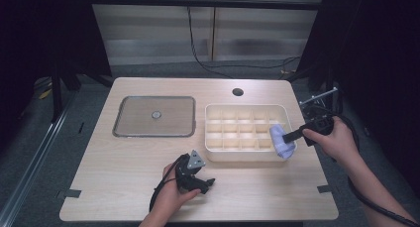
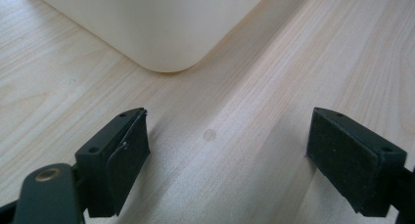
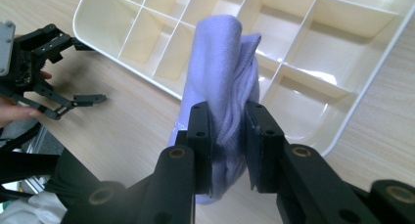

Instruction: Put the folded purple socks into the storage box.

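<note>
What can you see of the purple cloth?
The purple cloth is a soft, lavender towel-like fabric, folded or bunched into a thick roll. The right gripper holds it with its jaws pressed on its lower part, so its free end hangs over the near right corner of the cream divided tray, above the compartments. Whether it touches the tray's rim is unclear. It looks clean and dry.

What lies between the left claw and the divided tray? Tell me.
Bare wooden table: in the left gripper view, the open left claw faces the tray corner with nothing in between.
</note>
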`<state>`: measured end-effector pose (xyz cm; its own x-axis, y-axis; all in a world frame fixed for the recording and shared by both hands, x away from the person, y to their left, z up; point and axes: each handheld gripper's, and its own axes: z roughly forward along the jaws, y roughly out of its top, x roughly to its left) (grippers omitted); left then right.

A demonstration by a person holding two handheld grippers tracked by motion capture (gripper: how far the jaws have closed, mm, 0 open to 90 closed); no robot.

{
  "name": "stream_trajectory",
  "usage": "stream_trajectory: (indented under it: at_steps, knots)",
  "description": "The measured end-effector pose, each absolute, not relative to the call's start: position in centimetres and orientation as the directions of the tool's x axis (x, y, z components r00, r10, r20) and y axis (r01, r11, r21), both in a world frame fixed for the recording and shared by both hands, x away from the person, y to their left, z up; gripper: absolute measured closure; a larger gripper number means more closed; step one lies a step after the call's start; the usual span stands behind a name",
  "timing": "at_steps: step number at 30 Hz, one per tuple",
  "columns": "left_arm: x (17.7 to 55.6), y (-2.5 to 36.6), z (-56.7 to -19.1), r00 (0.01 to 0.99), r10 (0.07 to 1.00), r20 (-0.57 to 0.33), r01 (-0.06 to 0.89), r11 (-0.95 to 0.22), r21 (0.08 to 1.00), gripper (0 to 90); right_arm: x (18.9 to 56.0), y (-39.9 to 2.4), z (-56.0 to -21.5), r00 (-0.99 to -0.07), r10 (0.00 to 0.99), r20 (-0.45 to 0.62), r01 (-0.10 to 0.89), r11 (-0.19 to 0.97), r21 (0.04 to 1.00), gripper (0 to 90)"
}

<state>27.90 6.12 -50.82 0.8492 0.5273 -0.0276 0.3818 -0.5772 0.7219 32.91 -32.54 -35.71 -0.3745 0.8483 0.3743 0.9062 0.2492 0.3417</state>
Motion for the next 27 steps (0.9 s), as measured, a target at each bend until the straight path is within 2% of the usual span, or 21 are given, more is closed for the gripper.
stream_trajectory:
  at_steps: [27]
  knots:
    - [27.9,6.1,-50.8,0.849,0.527,-0.026,0.381,-0.578,0.722,15.3,34.7,-33.1,-37.4,-0.321,0.890,0.324,0.926,0.223,0.304,74.5]
